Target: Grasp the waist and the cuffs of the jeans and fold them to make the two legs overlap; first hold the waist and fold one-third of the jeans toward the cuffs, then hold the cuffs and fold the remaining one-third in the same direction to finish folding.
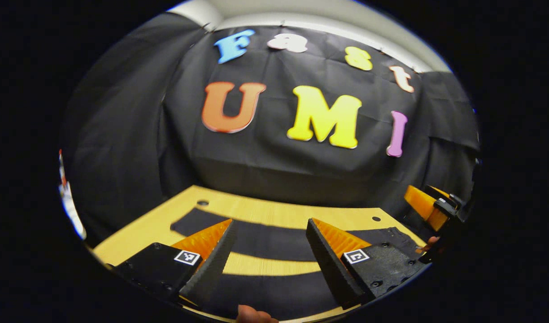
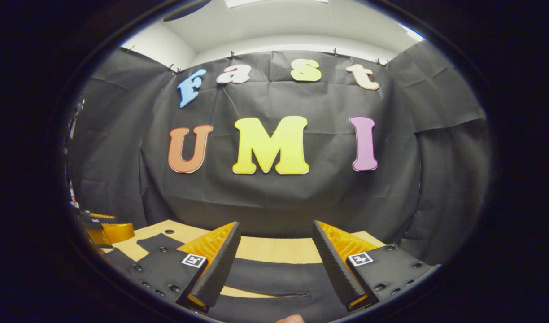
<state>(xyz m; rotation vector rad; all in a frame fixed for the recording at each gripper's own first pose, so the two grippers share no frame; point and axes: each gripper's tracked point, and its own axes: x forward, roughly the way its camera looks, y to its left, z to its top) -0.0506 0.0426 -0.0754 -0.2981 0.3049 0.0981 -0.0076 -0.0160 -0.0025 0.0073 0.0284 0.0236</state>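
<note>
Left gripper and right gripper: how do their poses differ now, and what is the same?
The left gripper tilts down more, seeing much of the table; the right gripper looks more level, toward wall and ceiling. The left gripper's tips show against the jeans; the right gripper's against the table's far edge. Both are open, holding nothing.

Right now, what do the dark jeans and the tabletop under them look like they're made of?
The dark jeans look like matte black woven cloth, probably denim; a stitched seam shows. The pale yellow tabletop looks like smooth wood or laminate, with faint grain and drilled holes.
</note>
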